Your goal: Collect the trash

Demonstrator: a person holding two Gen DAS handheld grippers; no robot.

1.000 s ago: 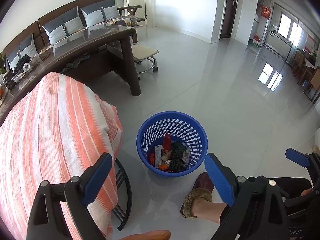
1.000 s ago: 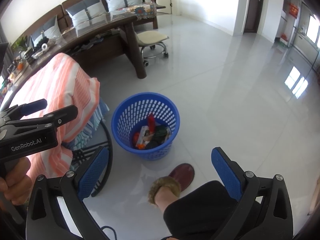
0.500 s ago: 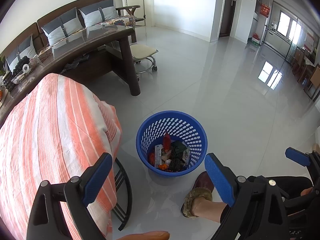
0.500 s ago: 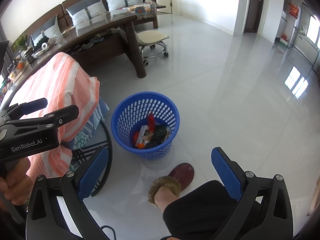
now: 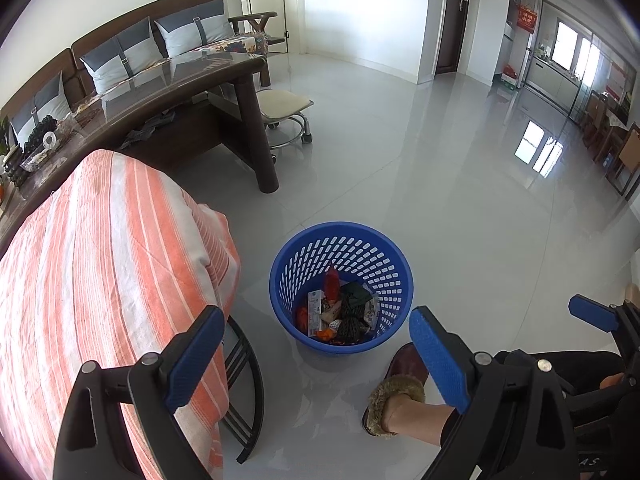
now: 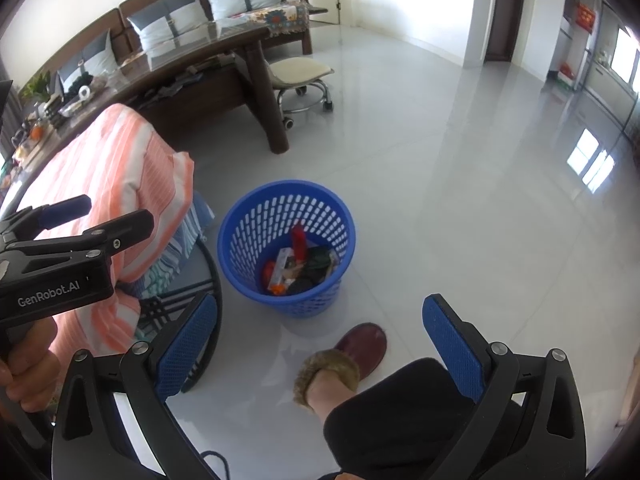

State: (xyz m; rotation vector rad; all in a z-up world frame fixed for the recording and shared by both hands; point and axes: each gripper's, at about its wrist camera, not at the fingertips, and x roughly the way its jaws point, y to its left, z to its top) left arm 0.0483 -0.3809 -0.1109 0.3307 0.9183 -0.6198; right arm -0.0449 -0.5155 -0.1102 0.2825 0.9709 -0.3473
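Observation:
A blue perforated waste basket [image 5: 384, 256] stands on the white floor, also in the right wrist view [image 6: 256, 216]. It holds mixed trash [image 5: 340, 312]: a red bottle, a white carton, dark wrappers, orange bits; it also shows in the right wrist view [image 6: 300, 266]. My left gripper [image 5: 316, 356] is open and empty, held above and in front of the basket. My right gripper [image 6: 320, 340] is open and empty, also above the floor near the basket. The left gripper also shows at the left of the right wrist view [image 6: 92, 216].
An orange-striped cloth [image 5: 100, 248] covers a black-framed chair beside the basket. A dark wooden table [image 5: 180, 92] with a stool [image 5: 284, 104] and a sofa [image 5: 160, 40] stand behind. The person's slippered foot [image 5: 396, 384] is just in front of the basket.

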